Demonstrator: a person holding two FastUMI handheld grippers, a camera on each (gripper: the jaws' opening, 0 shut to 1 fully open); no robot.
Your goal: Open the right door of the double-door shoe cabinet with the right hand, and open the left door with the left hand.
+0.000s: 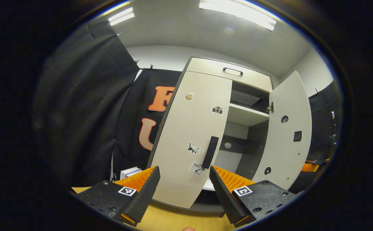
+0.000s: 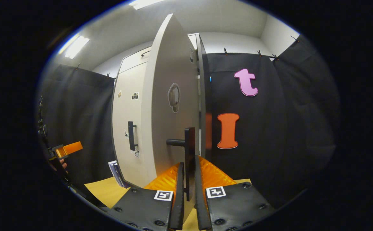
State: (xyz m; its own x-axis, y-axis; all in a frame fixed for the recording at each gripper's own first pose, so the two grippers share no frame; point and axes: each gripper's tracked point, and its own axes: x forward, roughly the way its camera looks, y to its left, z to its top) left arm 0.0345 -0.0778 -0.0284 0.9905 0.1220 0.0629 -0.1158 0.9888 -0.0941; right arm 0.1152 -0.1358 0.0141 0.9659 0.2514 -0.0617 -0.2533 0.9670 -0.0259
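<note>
While the right door stands open, cabinet shelves look bare.

Open right door — left door shut

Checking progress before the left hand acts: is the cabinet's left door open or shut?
Shut. In the left gripper view the left door lies flush against the cabinet, while the right door stands swung out, baring shelves.

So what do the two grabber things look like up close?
The left gripper and right gripper look alike: two wedge-shaped jaws with ridged backs, each fixed to a chunky bolted block carrying a square black-and-white marker sticker.
</note>
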